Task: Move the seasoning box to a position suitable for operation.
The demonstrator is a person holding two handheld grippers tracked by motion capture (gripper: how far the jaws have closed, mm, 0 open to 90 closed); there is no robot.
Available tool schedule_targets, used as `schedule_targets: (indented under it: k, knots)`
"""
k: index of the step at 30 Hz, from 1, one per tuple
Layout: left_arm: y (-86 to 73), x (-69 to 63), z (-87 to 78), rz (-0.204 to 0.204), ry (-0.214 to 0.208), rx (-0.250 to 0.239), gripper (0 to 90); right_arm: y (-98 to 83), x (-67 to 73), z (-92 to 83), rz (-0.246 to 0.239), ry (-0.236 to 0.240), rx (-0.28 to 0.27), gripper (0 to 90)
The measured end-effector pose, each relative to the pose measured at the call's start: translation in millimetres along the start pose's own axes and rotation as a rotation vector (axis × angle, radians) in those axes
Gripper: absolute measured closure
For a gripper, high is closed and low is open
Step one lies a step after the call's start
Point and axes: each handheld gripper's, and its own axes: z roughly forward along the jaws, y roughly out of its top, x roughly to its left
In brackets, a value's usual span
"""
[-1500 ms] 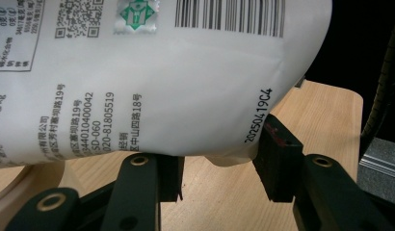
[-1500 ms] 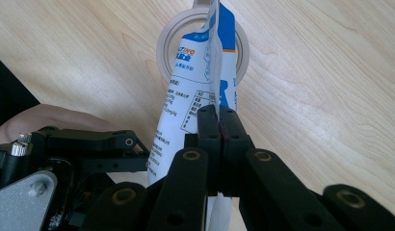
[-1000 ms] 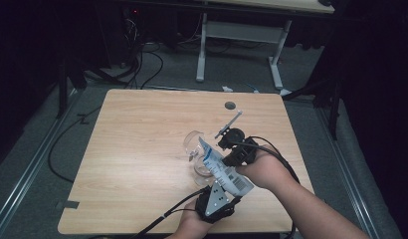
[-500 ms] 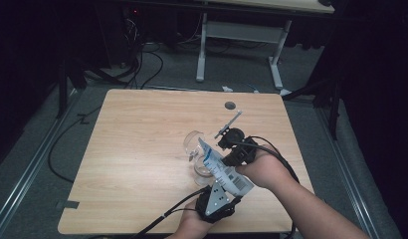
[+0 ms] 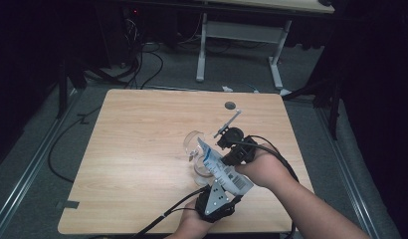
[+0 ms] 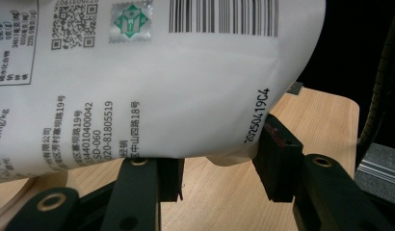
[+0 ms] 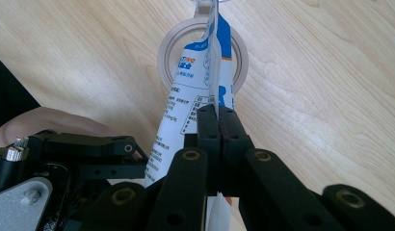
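On a light wooden desk (image 5: 142, 149) in a dark room, with cables trailing over grey floor beyond, stands a clear glass jar (image 5: 194, 144). Directly beyond the right gripper (image 7: 218, 115), its round mouth lies open; contents cannot be made out. That gripper's jaws are pinched tight on a white-and-blue printed pouch (image 5: 223, 168), tilted over the jar. Nearer the person, the left gripper (image 6: 217, 159) clasps the pouch's lower end between parted jaws.

Both grippers are black, their linked jaws pinned with brass-ringed rivets. The left gripper (image 5: 218, 191) carries a grey three-cornered plate on top, a black cable trailing behind. Another black cable loops off the right gripper (image 5: 226, 145), and both forearms are bare.
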Motion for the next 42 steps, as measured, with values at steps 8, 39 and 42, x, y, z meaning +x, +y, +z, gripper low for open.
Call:
schedule_targets:
  k: [8, 39, 42]
  knots:
    - [0.9, 0.3, -0.4, 0.000, 0.000, 0.000, 58.5, 0.9, 0.2, 0.4, -0.004, -0.003, -0.003, 90.0]
    - [3.4, 0.7, 2.3, -0.004, -0.004, -0.005, 58.6, 1.3, -1.5, -0.5, 0.002, -0.008, -0.005, 90.0]
    - [3.8, 0.8, 2.3, -0.002, -0.005, -0.006, 58.6, 1.1, -2.3, -0.9, -0.004, -0.007, -0.007, 90.0]
